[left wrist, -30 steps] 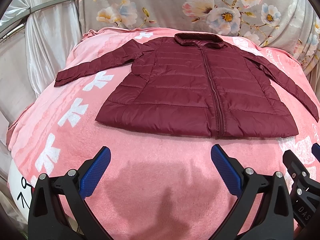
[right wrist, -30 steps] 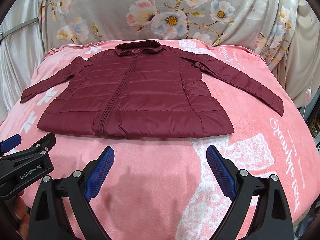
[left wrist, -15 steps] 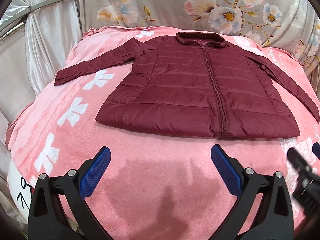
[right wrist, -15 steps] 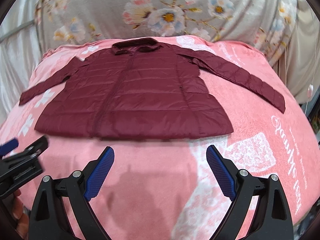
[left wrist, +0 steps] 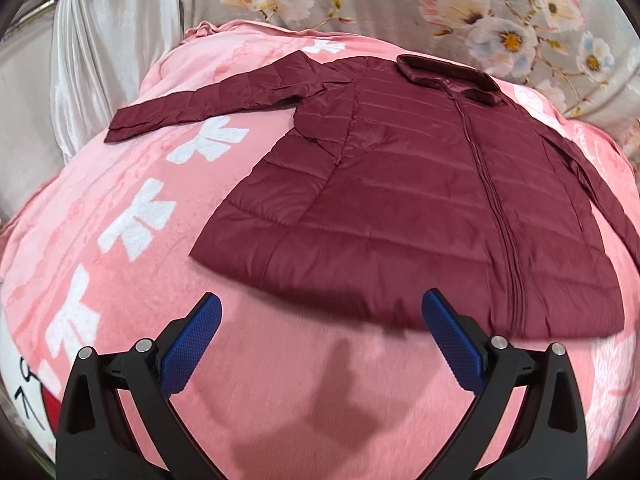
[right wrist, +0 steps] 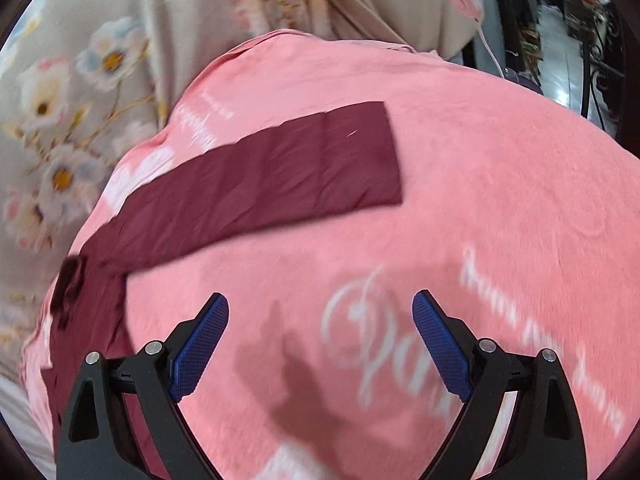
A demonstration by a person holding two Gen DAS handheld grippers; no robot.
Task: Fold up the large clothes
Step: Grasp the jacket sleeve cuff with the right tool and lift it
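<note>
On the pink blanket (left wrist: 132,184), a maroon puffer jacket (left wrist: 408,208) is lying flat, front up, zipper (left wrist: 492,200) running collar to hem, collar (left wrist: 444,74) pointing toward the floral curtain (left wrist: 460,4). Both sleeves are lying spread out sideways; the one seen in the left wrist view (left wrist: 208,100) is reaching toward the silvery drape (left wrist: 92,40). Left gripper (left wrist: 326,340) is hovering just short of the hem, blue pads (left wrist: 192,344) spread wide, gripping nothing, its shadow falling on the blanket. Right gripper (right wrist: 320,340) is hovering over bare blanket near the white script print (right wrist: 372,336), jaws likewise wide apart and empty, facing the other sleeve's (right wrist: 280,184) cuff end. Right view is motion-blurred.
</note>
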